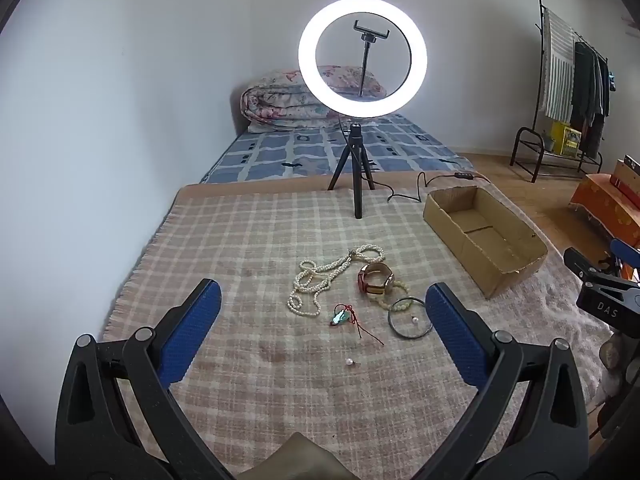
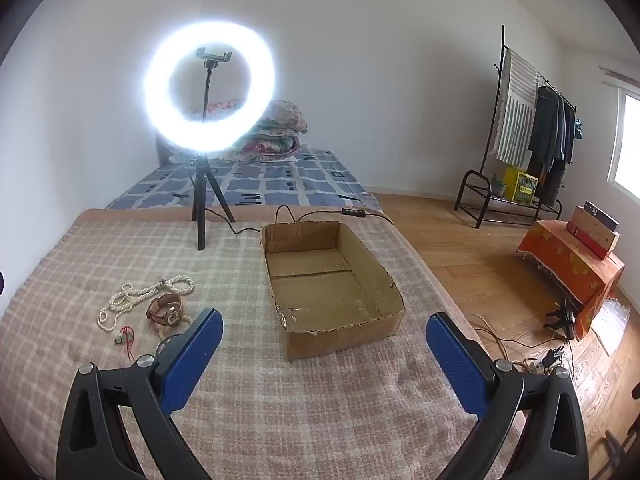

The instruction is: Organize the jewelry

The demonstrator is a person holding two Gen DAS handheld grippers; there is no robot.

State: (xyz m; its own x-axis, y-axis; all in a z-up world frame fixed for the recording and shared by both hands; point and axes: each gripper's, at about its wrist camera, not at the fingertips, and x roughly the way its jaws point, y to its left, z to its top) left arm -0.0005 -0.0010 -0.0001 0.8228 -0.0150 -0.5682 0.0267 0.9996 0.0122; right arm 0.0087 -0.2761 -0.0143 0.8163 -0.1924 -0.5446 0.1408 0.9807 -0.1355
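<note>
Jewelry sits untouched in a loose cluster at centre frame of the left wrist view, so this looks like the very start: nothing is in the open brown cardboard box at right of frame yet. Left gripper hangs over the checked beige blanket with jaws spread wide, holding nothing; right gripper is just as wide and bare, lower centre of its own view, aimed at the box. Count them: one long white pearl necklace, one brown leather-strap wristwatch, one pale green bead bracelet, one dark thin bangle, one green pendant on red cord, two loose pearls. Next call, I reckon: drop onto the nearest piece, perhaps the pendant, pinch low and carry it rightward to the box.
</note>
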